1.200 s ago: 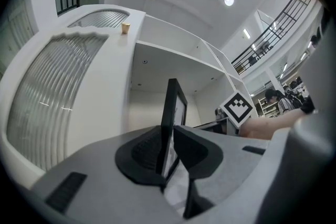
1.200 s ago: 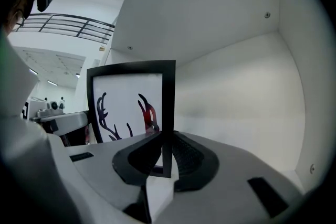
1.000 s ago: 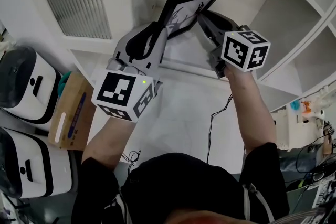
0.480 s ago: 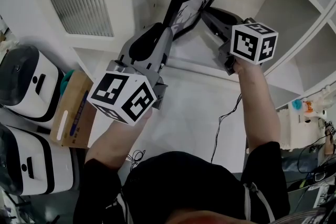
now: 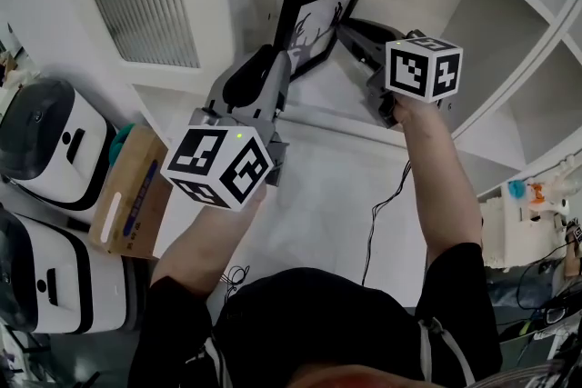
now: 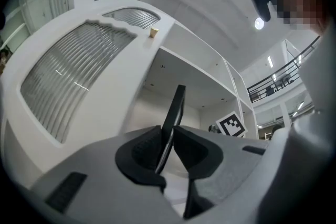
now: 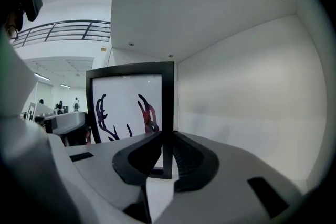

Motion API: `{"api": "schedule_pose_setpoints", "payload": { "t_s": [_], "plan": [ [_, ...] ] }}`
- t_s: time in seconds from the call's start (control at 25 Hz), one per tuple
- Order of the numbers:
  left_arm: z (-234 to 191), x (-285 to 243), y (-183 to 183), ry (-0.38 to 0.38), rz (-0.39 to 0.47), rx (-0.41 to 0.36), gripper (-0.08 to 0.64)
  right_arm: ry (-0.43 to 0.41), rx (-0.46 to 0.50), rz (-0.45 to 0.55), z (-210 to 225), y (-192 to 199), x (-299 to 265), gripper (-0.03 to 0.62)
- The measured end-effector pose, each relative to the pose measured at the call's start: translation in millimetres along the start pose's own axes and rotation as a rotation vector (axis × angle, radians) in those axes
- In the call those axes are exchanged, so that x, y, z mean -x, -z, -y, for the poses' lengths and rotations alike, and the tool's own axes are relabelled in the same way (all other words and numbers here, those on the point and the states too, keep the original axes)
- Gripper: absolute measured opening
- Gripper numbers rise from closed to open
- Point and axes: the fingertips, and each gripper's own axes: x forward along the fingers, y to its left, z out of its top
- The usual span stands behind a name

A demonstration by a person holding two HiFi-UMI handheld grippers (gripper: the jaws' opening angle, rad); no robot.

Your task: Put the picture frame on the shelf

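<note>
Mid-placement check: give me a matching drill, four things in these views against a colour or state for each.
Things:
1. picture frame
2. left tool
3. right tool
4. cardboard box

Colours or states:
A. brown, at the far left of the head view
B. shut on the frame's right side in the head view
C. black rim, antler drawing
D. shut on the frame's left side in the head view

Pairs: 1-C, 2-D, 3-B, 4-A
</note>
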Motion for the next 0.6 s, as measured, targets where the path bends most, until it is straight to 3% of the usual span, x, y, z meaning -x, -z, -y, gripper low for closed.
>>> {"api": "schedule_pose_setpoints", "payload": {
  "t_s": [0.28,0.6],
  "plan": [
    [-9,1,0,-0.061,0.013,-0.088,0.077,-0.019,0.017,0.015,-2,-7,-30,0.076],
    [-35,3,8,-0.095,0.008,-0.092,0.077,-0.024,0.046,0.023,-8,-10,-71,0.075]
  ]
}}
